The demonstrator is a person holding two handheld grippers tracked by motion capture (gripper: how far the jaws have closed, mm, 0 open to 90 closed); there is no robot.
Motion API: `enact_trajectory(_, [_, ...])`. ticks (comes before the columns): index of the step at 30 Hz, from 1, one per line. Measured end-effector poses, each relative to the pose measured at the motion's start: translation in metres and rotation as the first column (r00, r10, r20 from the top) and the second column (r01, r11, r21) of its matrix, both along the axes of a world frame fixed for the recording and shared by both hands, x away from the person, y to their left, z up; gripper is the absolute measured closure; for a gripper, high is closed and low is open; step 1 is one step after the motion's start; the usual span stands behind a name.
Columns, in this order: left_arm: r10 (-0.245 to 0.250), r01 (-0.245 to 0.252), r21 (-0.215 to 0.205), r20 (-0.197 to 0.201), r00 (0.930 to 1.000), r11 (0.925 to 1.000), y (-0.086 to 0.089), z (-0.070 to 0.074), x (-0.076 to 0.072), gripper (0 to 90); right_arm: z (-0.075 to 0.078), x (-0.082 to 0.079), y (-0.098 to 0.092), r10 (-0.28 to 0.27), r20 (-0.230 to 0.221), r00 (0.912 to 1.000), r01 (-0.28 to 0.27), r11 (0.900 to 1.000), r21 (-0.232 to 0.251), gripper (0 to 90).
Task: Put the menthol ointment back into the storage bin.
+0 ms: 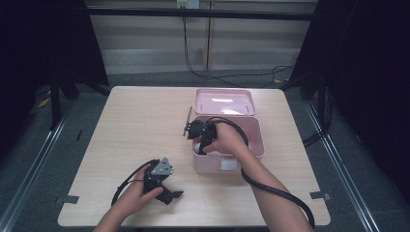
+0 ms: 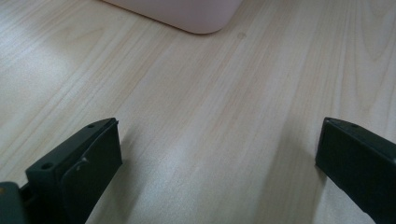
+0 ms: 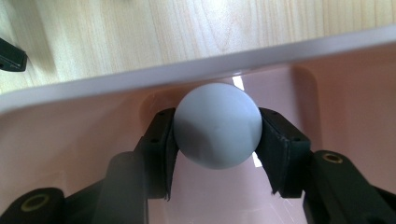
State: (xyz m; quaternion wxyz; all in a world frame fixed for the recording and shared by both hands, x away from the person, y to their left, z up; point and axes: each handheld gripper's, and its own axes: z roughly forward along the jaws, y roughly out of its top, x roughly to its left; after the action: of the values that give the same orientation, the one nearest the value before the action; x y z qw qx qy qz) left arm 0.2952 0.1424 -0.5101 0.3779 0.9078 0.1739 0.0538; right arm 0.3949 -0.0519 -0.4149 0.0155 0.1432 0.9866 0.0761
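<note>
Right tongs (image 3: 217, 133) pinch a white ball (image 3: 217, 126) inside the pink box (image 1: 256, 140). Left tongs (image 2: 219, 158) spread wide, resting on the surface (image 1: 140, 125).

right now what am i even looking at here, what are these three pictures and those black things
A person sits at a wooden table holding a hand-operated gripper in each hand. The high view looks down from above; the other two pictures come from cameras riding on each gripper, looking along its black fingers. The right gripper is closed on a white ball inside an open pink box, whose lid stands behind it. The left gripper rests open on the table, holding nothing. A thin grey tool lies beside the box.
</note>
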Motion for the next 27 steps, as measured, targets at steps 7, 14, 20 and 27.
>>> enact_trajectory(7, [-0.001, 0.001, 0.001, 0.0, 1.0, 1.0, 0.0, 0.0, 0.0, 0.0, -0.0014, 0.0005, 0.0, 0.003, 0.003, 1.0, -0.003, 1.0, 0.002, 49.8])
enact_trajectory(14, [0.0, 0.0, 0.0, 0.001, 1.0, 1.0, 0.0, 0.0, 0.0, 0.0, 0.0015, 0.0009, -0.0002, 0.002, 0.005, 1.0, -0.002, 1.0, 0.015, 51.7])
enact_trajectory(20, [0.0, 0.0, 0.0, 0.001, 1.0, 1.0, 0.0, 0.0, 0.0, 0.0, 0.0002, 0.0006, -0.0006, 0.001, 0.003, 1.0, -0.001, 1.0, 0.016, 53.4])
enact_trajectory(27, [0.0, 0.0, 0.0, 0.001, 1.0, 1.0, 0.0, 0.0, 0.0, 0.0, 0.0016, 0.0007, -0.0004, 0.009, 0.002, 1.0, -0.009, 1.0, 0.014, 53.5])
